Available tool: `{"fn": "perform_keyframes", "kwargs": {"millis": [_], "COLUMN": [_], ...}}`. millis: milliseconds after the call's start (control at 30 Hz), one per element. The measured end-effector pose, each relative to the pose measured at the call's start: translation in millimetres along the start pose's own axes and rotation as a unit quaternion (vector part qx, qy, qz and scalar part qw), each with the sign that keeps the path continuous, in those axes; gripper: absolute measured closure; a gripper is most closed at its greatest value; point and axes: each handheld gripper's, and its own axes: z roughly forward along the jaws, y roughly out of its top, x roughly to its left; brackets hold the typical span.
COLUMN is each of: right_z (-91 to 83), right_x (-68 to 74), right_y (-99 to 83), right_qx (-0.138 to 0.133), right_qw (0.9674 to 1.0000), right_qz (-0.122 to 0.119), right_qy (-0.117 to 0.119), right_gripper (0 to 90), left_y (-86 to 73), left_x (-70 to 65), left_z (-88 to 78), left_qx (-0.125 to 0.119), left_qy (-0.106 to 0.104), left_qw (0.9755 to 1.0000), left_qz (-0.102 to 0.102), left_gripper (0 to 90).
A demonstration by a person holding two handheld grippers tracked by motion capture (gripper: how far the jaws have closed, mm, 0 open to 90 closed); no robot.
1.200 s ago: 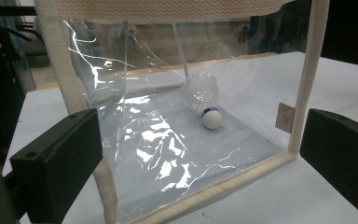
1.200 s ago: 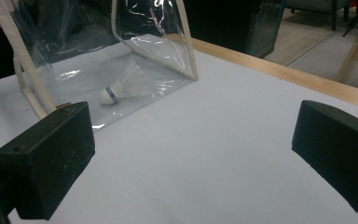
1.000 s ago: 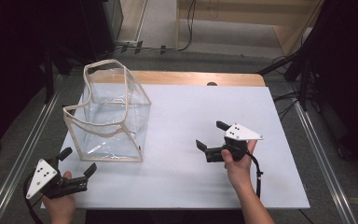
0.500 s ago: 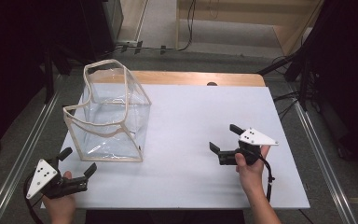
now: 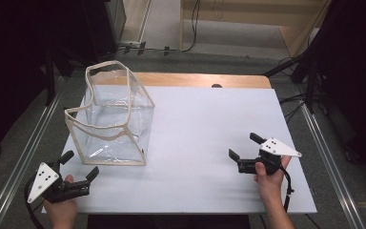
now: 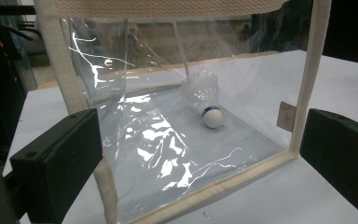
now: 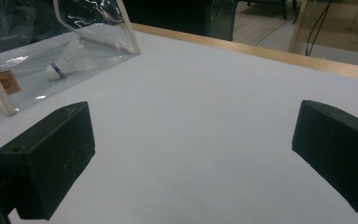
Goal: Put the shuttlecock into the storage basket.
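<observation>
Overhead, my left gripper and right gripper sat wide apart-jawed, holding nothing, the clear bag looking empty. Left gripper view caught a shuttlecock lying inside; right gripper view did too.

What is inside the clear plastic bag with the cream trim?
One white shuttlecock with a blue band lies on the floor of the clear cream-trimmed plastic bag. Glare and creases blur the bag's far corners, so anything small there cannot be told.

Right gripper pulls back from table centre toward 4 o'clock, now sitting near the right edge of the white table. Its distance from the clear bag grows.
</observation>
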Motion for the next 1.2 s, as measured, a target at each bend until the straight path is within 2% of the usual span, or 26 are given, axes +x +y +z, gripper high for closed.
{"fn": "perform_keyframes", "kwargs": {"millis": [500,900,1200], "right_z": [-25.6,-40.8,-54.5], "right_x": [-23.8,-39.1,-56.5], "right_y": [-20.1,-32.5,-44.1], "right_qx": [0.006,-0.003,-0.012], "right_qw": [0.9996,0.9991,0.9976], "right_qz": [0.013,0.025,0.043], "right_qy": [-0.025,-0.035,-0.053], "right_gripper": [0.0,0.0,0.0], "left_y": [0.0,-0.1,0.0], "left_x": [-0.5,0.2,3.4], "left_z": [1.0,0.6,-1.1], "left_qx": [0.004,0.002,-0.004], "left_qy": [0.001,-0.001,-0.003], "left_qw": [1.0000,1.0000,0.9999], "left_qz": [0.002,-0.001,-0.012], "left_gripper": [0.0,0.0,0.0]}}
